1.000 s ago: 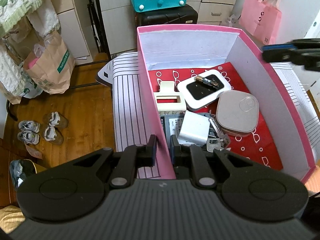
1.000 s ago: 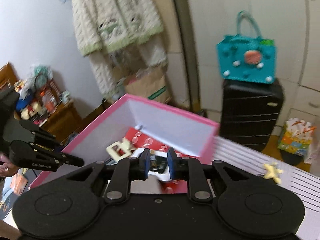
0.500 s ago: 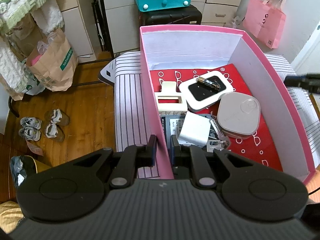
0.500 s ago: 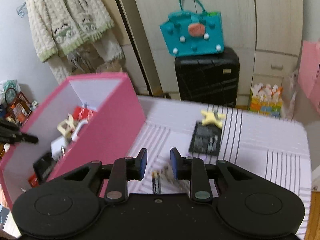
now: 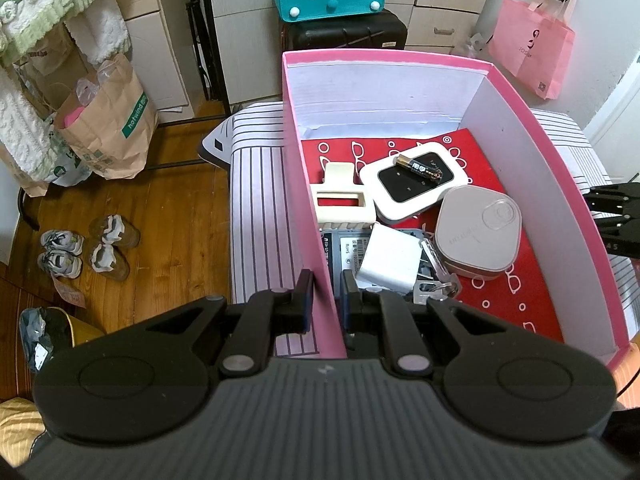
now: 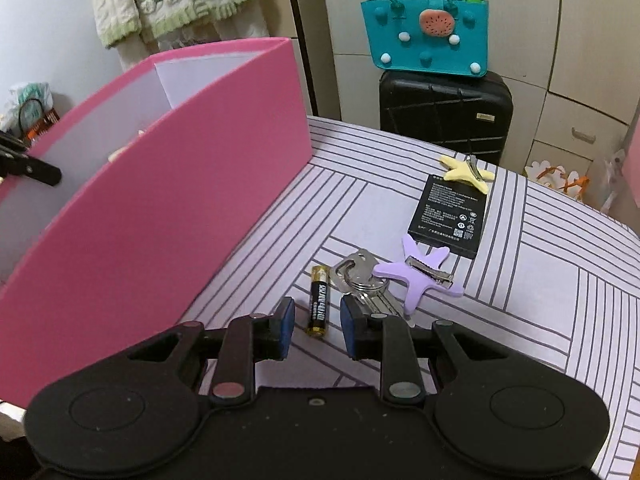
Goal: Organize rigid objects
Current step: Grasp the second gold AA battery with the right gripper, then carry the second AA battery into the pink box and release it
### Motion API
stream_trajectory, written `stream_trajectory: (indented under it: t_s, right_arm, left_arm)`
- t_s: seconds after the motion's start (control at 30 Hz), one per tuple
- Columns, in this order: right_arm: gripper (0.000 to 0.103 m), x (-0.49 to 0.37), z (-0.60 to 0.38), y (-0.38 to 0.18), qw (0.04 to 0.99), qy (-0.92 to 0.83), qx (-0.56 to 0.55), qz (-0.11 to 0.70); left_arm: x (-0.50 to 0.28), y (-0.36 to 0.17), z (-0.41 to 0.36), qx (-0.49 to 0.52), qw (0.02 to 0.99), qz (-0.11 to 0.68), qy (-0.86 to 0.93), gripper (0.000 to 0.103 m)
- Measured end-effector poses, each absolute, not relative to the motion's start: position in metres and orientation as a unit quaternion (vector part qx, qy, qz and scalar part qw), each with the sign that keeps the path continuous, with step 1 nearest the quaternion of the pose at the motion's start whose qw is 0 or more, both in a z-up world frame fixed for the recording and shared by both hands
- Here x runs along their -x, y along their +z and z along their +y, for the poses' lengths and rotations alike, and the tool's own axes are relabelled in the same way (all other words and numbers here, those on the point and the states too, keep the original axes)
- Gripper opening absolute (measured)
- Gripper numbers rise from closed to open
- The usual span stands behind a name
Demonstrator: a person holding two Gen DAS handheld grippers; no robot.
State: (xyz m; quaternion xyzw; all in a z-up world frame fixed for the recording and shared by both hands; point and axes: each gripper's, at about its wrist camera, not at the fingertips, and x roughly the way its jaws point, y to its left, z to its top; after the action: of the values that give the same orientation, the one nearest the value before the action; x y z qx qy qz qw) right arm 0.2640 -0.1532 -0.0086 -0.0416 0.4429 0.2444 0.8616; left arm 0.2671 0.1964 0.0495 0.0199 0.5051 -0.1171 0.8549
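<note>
My left gripper (image 5: 324,296) is shut on the near left wall of the pink box (image 5: 384,56). Inside lie a cream hair claw (image 5: 340,200), a white device (image 5: 414,186) with a small battery (image 5: 418,166) on it, a grey case (image 5: 476,236), a white charger (image 5: 390,258) and keys (image 5: 436,280). My right gripper (image 6: 317,320) stands open low over the striped tablecloth, beside the box (image 6: 160,200). An AA battery (image 6: 319,299) lies between its fingers, apart from both pads. A key bunch (image 6: 360,276) touches the right finger's far side.
Right of the battery lie a purple star clip (image 6: 420,276), a flat black phone battery (image 6: 450,210) and a yellow star clip (image 6: 466,172). A black suitcase (image 6: 446,116) with a teal bag (image 6: 424,28) stands behind the table. Shoes (image 5: 88,248) and a paper bag (image 5: 108,120) are on the floor.
My right gripper has swung from over the box to the table beside it and sunk, so the AA battery now lies between its fingers. The left gripper has kept still.
</note>
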Motion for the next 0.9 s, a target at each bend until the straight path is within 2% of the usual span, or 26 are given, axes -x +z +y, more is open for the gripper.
stream_trajectory:
  t_s: [0.1,0.13,0.17,0.5,0.9]
  right_arm:
    - [0.021,-0.266,-0.149,-0.010,0.868,0.235,0.057,0.435]
    - [0.014,-0.265,-0.147,-0.010,0.870,0.231,0.066,0.431]
    - [0.011,-0.263,-0.144,-0.011,0.872,0.228,0.082,0.426]
    - [0.011,-0.249,-0.146,0.019,0.889,0.219,0.042,0.400]
    - [0.012,-0.231,-0.111,0.099,0.885,0.322,0.007,0.337]
  left_arm:
    - [-0.267,0.049,0.196,-0.020,0.855,0.505,-0.117,0.013]
    - [-0.267,0.050,0.196,-0.020,0.855,0.506,-0.117,0.013]
    - [-0.267,0.049,0.196,-0.020,0.855,0.505,-0.117,0.013]
    - [-0.266,0.049,0.197,-0.019,0.856,0.504,-0.117,0.013]
    - [-0.263,0.049,0.199,-0.018,0.859,0.498,-0.121,0.013]
